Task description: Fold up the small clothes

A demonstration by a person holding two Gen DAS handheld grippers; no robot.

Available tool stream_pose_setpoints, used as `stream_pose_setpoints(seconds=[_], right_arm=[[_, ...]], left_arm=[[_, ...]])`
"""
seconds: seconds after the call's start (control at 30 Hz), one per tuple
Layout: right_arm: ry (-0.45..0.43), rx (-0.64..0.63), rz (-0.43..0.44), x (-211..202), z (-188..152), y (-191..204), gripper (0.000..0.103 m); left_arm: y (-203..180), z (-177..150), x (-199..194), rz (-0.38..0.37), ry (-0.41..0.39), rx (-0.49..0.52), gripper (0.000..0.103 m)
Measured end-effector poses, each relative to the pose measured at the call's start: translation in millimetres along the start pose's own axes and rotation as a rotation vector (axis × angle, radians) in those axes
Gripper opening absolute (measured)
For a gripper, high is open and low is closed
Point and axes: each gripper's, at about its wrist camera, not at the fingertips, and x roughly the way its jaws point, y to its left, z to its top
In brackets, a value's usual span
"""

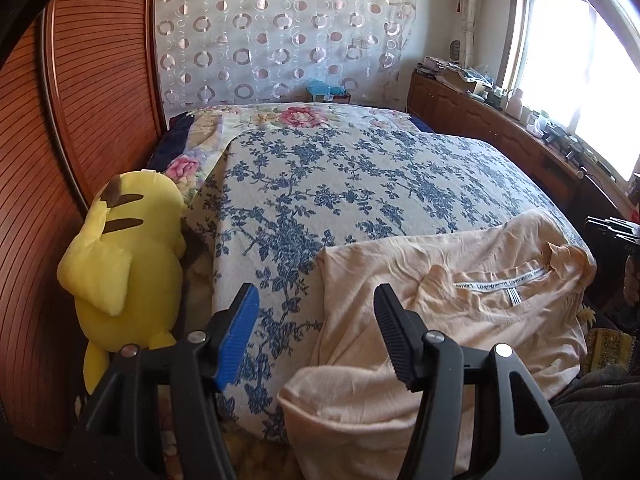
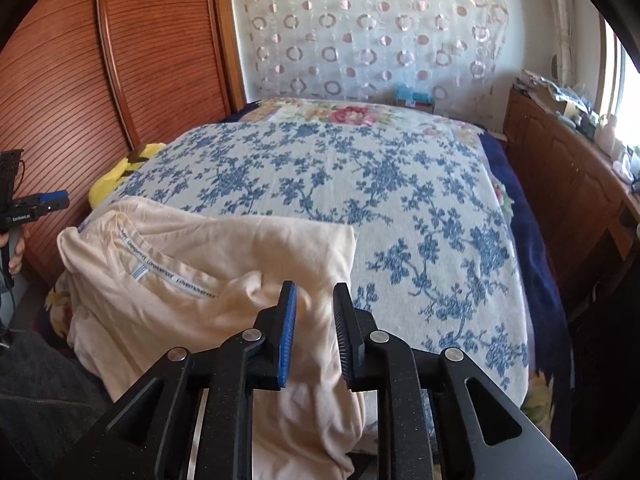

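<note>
A pale peach T-shirt (image 1: 460, 308) (image 2: 224, 264) lies crumpled at the near edge of the bed, on the blue-flowered blanket (image 1: 340, 184) (image 2: 360, 184). Its neck tape with printed lettering faces up, and part of the cloth hangs over the bed's edge. My left gripper (image 1: 316, 290) stands wide open over the shirt's left edge, its pads clear of the cloth. It also shows at the far left of the right wrist view as the left gripper (image 2: 40, 202), held by a hand (image 2: 16, 256). My right gripper (image 2: 315, 285) is slightly open above the shirt's right part, with cloth showing in the gap but not pinched.
A yellow plush toy (image 1: 120, 264) leans between the bed and the slatted wooden wardrobe (image 1: 80, 120). A low wooden cabinet (image 1: 500, 128) cluttered with small items runs under the window on the right. A circle-patterned curtain (image 1: 280, 32) hangs behind the bed.
</note>
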Motion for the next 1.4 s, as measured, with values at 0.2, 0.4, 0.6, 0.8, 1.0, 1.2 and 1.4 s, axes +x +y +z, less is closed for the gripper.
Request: stream_pose_setpoints(seconds=[0.2,0.4,0.6,0.8,1.0,1.2,1.4], right_arm=[[-0.049,-0.018,-0.022,3,16,-5,0.052],[-0.032,-0.007,0.012,39,23,-14,0.057],[0.029,0.019,0.009,84,26,-28,0.057],[0.068,0.040,0.020,102,25,-34,0.057],[0.116,0.023,0.066,108,19,-26,0.057],[0.130,-0.011,0.143,108,15,-16,0.008],[-0.004,-0.010,0.135,50,24,0,0.005]], left_arm=[[5,23,29,0.028,0.025,-0.011,0.059],[7,35,56,0.006,0.065,-0.017,0.059],[1,37,78,-0.015,0.106,-0.006,0.059],[-9,25,96,-0.032,0.162,0.019,0.051],[-16,12,103,-0.050,0.192,0.027,0.047],[-29,11,95,-0.138,0.189,0.041,0.000],[-48,30,6,-0.133,-0.037,0.027,0.000]])
